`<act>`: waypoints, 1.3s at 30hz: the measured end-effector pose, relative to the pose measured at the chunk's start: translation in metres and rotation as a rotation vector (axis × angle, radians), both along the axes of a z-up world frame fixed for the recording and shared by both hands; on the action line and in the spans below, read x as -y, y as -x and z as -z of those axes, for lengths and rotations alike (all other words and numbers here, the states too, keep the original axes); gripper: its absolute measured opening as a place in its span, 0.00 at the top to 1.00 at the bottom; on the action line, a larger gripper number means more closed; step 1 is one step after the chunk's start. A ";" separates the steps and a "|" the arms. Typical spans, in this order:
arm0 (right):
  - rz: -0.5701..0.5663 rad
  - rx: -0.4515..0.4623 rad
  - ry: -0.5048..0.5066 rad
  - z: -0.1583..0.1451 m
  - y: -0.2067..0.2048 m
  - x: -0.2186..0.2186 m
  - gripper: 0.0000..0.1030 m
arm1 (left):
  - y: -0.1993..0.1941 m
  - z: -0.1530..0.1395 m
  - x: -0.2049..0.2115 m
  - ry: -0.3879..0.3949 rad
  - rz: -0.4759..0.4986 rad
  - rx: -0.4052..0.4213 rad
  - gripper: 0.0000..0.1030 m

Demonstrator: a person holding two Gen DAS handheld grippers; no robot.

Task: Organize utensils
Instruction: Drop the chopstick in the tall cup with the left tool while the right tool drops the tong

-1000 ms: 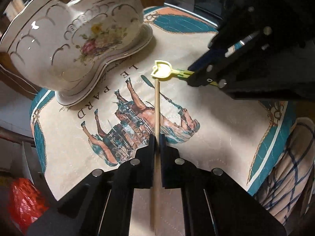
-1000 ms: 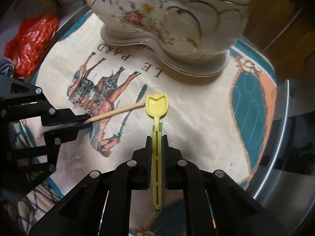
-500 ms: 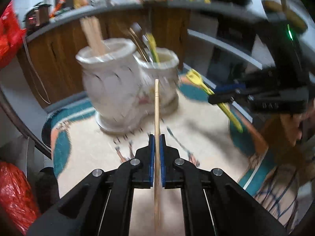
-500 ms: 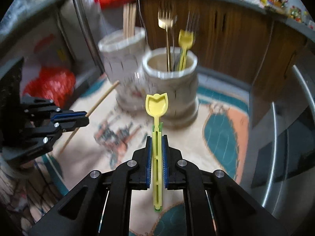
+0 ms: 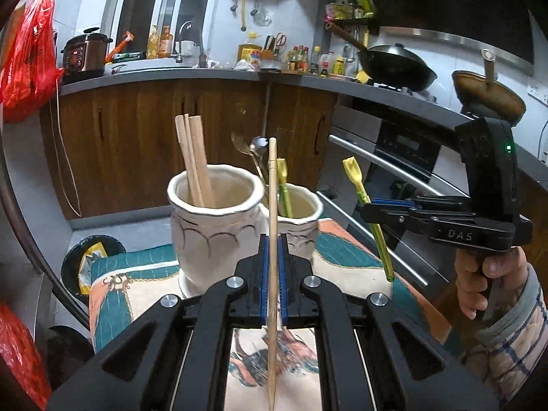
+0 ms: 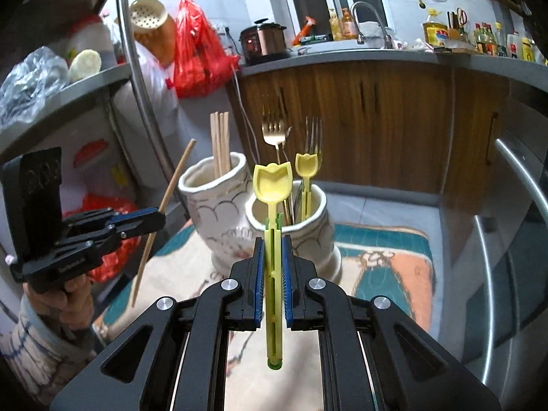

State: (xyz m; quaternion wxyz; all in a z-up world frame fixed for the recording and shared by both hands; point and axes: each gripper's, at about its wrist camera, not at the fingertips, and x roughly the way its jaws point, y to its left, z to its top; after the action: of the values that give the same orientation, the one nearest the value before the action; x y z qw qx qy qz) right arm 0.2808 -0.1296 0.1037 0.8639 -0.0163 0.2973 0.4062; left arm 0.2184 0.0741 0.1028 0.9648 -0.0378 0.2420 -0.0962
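Observation:
My left gripper (image 5: 273, 246) is shut on a wooden chopstick (image 5: 272, 205) and holds it upright in the air before a white double ceramic holder (image 5: 209, 226). The holder's left cup (image 6: 212, 202) has several wooden chopsticks (image 5: 193, 161); its right cup (image 6: 308, 226) has forks and a yellow spoon (image 6: 306, 167). My right gripper (image 6: 273, 250) is shut on a yellow tulip-shaped spoon (image 6: 273, 185), upright before the right cup. The right gripper shows at the right in the left wrist view (image 5: 370, 210). The left gripper shows at the left in the right wrist view (image 6: 161, 217).
The holder stands on a quilted mat (image 5: 342, 257) with teal and orange border. A wooden cabinet front (image 6: 376, 120) lies behind. An oven with steel handles (image 5: 394, 171) is at the right. Red plastic bags (image 6: 195, 51) hang at the left.
Both grippers have lifted their utensils off the mat and tilted up. The views now look level at the holder instead of down at the mat.

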 end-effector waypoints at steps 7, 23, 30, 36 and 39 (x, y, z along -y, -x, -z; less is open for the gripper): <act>0.006 0.012 -0.063 -0.004 -0.018 -0.008 0.90 | -0.010 -0.001 -0.008 0.000 -0.021 0.041 0.96; 0.018 0.089 -0.117 -0.023 -0.036 -0.023 0.90 | -0.020 -0.023 -0.020 0.009 -0.054 0.127 0.96; 0.043 0.120 -0.180 -0.029 -0.041 -0.024 0.90 | -0.020 -0.039 -0.031 0.067 -0.117 0.223 0.96; 0.081 0.173 -0.235 -0.032 -0.042 -0.028 0.90 | -0.027 -0.052 -0.046 0.201 -0.144 0.385 0.96; 0.094 0.188 -0.240 -0.027 -0.044 -0.032 0.90 | -0.037 -0.045 -0.046 0.222 -0.166 0.417 0.96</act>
State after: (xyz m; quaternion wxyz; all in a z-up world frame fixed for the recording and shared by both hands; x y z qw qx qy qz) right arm 0.3247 -0.0976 0.1308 0.9018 0.0629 0.1649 0.3944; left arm 0.2557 0.1205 0.1480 0.9884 -0.1424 0.0217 -0.0483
